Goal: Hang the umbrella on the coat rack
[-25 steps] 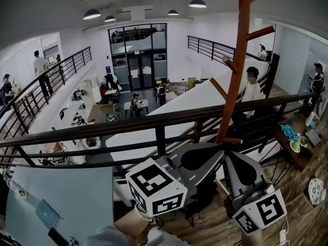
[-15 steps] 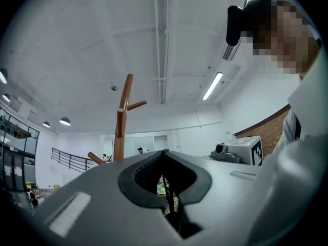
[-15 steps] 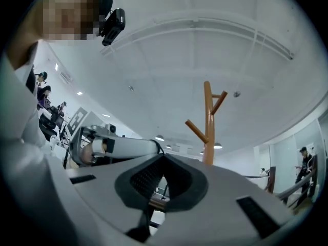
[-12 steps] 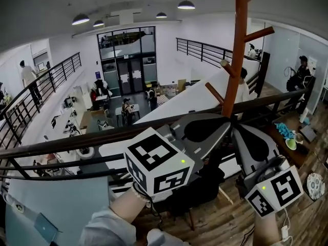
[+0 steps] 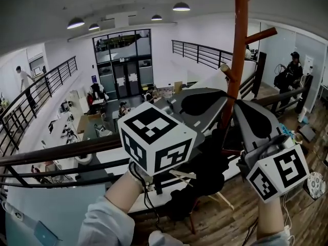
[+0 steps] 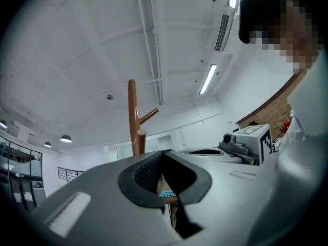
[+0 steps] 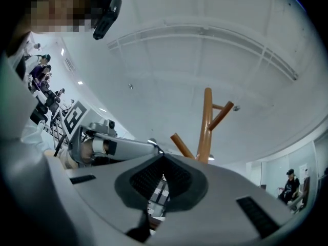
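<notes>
Both claws were up at the coat rack [image 5: 240, 45], whose pole was at 1 o'clock in head view and passed just behind both sets of tips. Left gripper [image 5: 218, 100]: in its own view the jaws met tip to tip, with only a sliver of background behind the pads and nothing I could name between them. Right gripper [image 5: 246, 111]: same, pads touching at the tip with a narrow slit below. The umbrella [image 5: 205, 173], as I read the dark bundle, hung at 6 o'clock under the two grippers. No view showed its handle or strap, so I couldn't tell which claw carried it, if either. My read: the step in hand was the lift toward a peg, with hanging not yet done. Candidates were the short peg [image 5: 225, 72] at 11 o'clock off the right tips and the upper peg [image 5: 261, 35] at 1 o'clock. I'd take the short one, as it needs less reach. To do it well: bring the loop or hook above the peg's end, move in toward the pole, then lower it. The pegs slant upward, so it should seat in the crotch. Hold the jaws closed until the peg bears the weight. Risks: the bundle swinging into the pole, or slipping past the railing [image 5: 51, 155] to the open floor below.
</notes>
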Available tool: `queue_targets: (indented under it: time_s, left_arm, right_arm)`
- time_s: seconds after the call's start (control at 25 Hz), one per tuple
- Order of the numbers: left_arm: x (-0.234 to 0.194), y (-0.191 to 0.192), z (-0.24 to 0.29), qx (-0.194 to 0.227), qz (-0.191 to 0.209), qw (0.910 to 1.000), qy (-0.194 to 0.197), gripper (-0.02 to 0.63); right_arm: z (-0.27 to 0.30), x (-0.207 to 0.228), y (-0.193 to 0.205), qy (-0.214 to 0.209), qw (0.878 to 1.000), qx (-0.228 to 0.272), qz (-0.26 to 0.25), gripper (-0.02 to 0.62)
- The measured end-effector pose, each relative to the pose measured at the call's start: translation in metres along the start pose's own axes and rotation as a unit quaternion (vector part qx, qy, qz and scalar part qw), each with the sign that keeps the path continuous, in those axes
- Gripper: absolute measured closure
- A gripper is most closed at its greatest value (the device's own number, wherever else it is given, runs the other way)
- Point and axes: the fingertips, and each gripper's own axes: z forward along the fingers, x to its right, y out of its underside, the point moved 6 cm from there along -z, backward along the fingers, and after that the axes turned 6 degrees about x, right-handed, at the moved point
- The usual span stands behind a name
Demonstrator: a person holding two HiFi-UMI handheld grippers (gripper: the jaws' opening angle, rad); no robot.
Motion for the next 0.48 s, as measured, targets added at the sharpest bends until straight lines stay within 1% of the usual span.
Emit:
queue_targets:
  time_s: [0.28,0.48]
  left_arm:
    - [-0.017,-0.011,0.014,0.013,0.027,0.9993,-0.023,0.603]
    - [-0.032,-0.022,0.009,0.024,0.043,0.9977,-0.046,0.603]
  right_arm:
    - [0.017,0.013,-0.010,0.009,1.000,0.004,-0.027,0.597]
    - [0.035,0.009,-0.021,0.014,0.999,0.005,-0.046,0.597]
